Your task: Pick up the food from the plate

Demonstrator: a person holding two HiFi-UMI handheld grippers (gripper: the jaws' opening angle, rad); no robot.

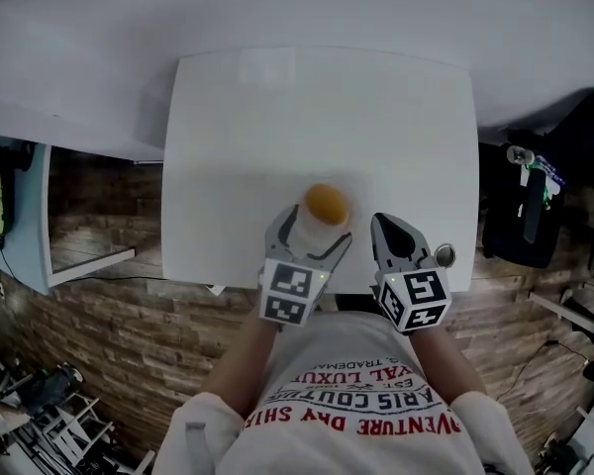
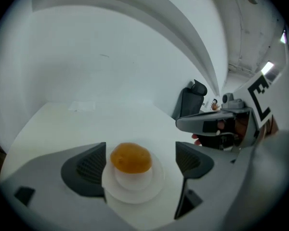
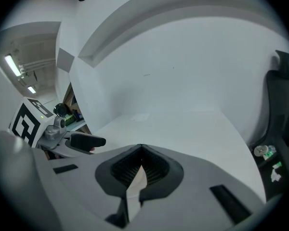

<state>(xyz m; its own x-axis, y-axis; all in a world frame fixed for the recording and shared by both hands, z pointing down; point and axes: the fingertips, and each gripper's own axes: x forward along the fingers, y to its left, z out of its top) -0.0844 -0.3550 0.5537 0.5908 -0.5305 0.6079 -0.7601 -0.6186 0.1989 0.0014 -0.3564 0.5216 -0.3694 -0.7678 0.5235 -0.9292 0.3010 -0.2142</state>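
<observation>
An orange-yellow round piece of food rests on the raised middle of a small white plate near the front edge of the white table. My left gripper is open, one jaw on each side of the plate and the food. Its pads stand apart from the food. My right gripper is shut with nothing in it and hovers just right of the plate, over the table's front edge.
The table ends close behind the grippers, with the person's body right at that edge. A black bag or chair stands off the table's right side. A white shelf stands at the left. The floor has a brick pattern.
</observation>
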